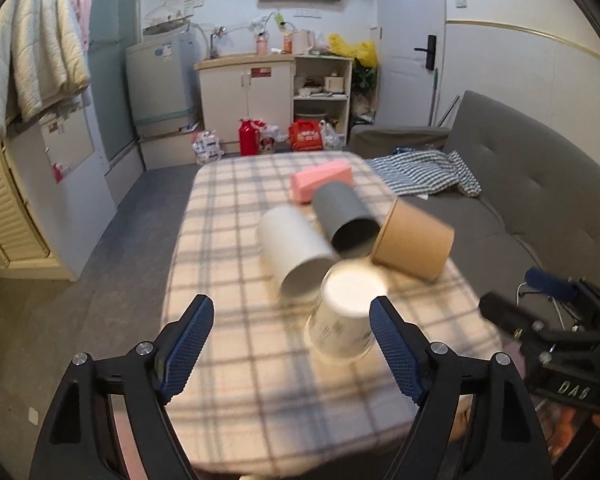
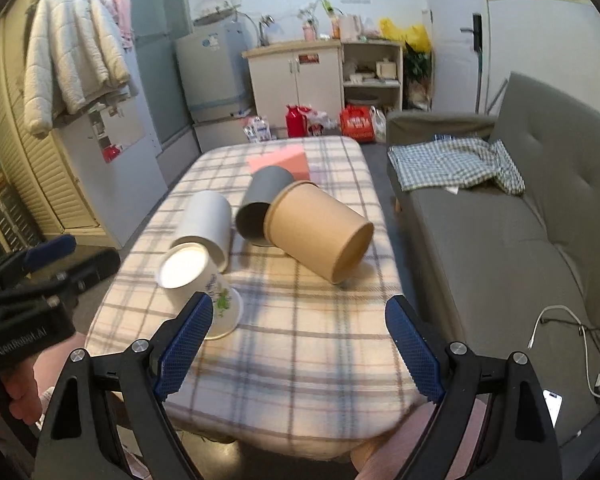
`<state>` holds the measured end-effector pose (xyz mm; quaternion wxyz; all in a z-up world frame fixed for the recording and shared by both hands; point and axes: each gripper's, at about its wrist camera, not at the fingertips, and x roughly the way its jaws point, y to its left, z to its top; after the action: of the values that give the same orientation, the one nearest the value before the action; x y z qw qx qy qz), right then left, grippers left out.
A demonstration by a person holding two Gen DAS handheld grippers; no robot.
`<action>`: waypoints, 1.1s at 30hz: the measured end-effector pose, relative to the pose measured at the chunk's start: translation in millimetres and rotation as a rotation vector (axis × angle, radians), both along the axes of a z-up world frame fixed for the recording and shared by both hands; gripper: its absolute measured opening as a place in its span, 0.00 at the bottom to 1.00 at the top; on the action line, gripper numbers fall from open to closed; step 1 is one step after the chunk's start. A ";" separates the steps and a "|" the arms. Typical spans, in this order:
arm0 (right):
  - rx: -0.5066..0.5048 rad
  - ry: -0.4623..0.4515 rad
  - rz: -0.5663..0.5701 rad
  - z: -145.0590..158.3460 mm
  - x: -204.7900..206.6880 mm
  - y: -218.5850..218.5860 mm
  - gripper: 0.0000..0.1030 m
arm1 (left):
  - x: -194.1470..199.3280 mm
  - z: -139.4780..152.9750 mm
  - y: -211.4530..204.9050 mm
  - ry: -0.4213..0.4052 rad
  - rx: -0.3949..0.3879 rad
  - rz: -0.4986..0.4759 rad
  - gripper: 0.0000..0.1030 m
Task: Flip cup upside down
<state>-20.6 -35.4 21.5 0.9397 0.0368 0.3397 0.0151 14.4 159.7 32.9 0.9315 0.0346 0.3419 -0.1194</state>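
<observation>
Left tongs [image 1: 292, 350] are being held wide open, nothing between the blue pads; right tongs [image 2: 300, 346] are likewise being held wide open and empty. Both are being held over the near edge of the table [image 1: 236, 400], which is being covered by a plaid cloth.

A white paper cup [image 1: 342, 314] with green print is sitting upside down, rim on the cloth, just ahead of the left tongs and close to the right-hand pad; whether pad and cup are touching cannot be told. From the right wrist view this cup [image 2: 204, 288] is lying ahead-left of the right tongs.

Just beyond it, a white cup [image 1: 296, 250], a grey cup [image 1: 346, 216] and a brown cup [image 1: 414, 238] are lying on their sides, crowded together. Farther still, a pink box [image 1: 322, 180] is resting behind the grey cup.
</observation>
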 end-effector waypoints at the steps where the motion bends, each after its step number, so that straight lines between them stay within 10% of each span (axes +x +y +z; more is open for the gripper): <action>1: -0.010 -0.003 0.007 -2.2 -1.8 4.4 0.90 | -2.8 -5.0 4.8 0.009 -0.006 0.006 0.95; 33: -0.045 0.034 0.025 -22.1 0.0 22.0 1.00 | -27.8 -26.8 29.6 -0.021 0.004 0.092 0.99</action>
<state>-20.6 -13.4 -0.6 0.9341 0.0117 0.3563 0.0184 -13.4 189.3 6.0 0.9394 0.0221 0.3337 -0.0751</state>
